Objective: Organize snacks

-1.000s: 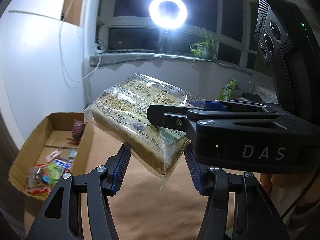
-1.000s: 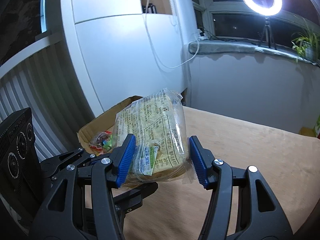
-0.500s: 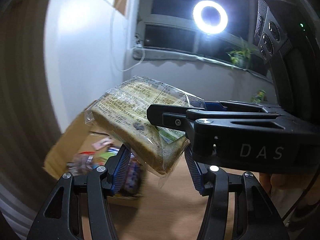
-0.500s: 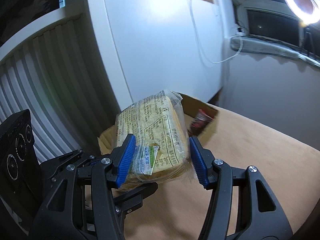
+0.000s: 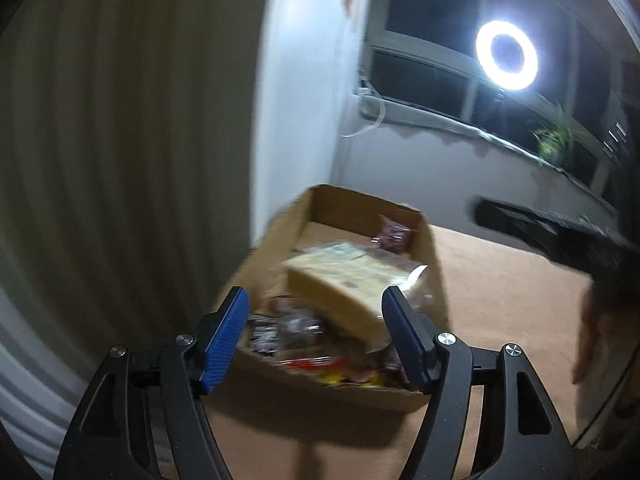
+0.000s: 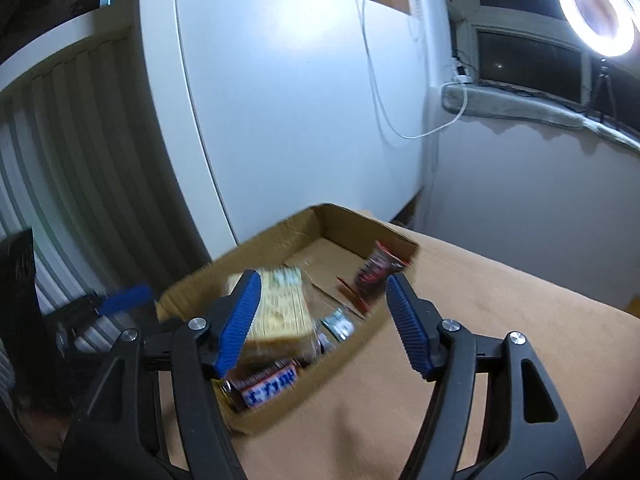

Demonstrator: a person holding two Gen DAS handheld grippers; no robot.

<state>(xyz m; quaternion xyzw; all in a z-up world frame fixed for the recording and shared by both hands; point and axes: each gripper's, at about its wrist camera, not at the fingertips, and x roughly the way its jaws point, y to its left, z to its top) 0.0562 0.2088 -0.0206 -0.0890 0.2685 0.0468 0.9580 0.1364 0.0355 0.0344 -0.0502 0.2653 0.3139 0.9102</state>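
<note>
Two hand-held grippers are mine here, and both stand spread with nothing between their blue pads. My left hand-held gripper (image 5: 316,334) hovers at the near end of the cardboard box (image 5: 434,256), and my right hand-held gripper (image 6: 324,322) hovers over the same box (image 6: 360,340) from its long side.

Just past the pads, the wrapped bread loaf (image 5: 344,276) lies inside the box, tilted on top of the other snacks; from the right wrist it (image 6: 280,312) shows blurred behind my left-side pad. Under and beside it sit small packets: a blue-and-white bar (image 6: 270,386) at the near corner, red and yellow wrappers (image 5: 332,372) along the near wall, and a dark red packet (image 6: 374,272) leaning against the far wall, which the left wrist also catches (image 5: 394,234).

The box rests on the tan tabletop (image 6: 500,304), close to a white cabinet (image 6: 300,100). Farther off, a white cable (image 6: 380,92) hangs down to the window ledge, a ring light (image 6: 598,10) glows at the dark window, and a potted plant (image 5: 554,140) sits on the sill.
</note>
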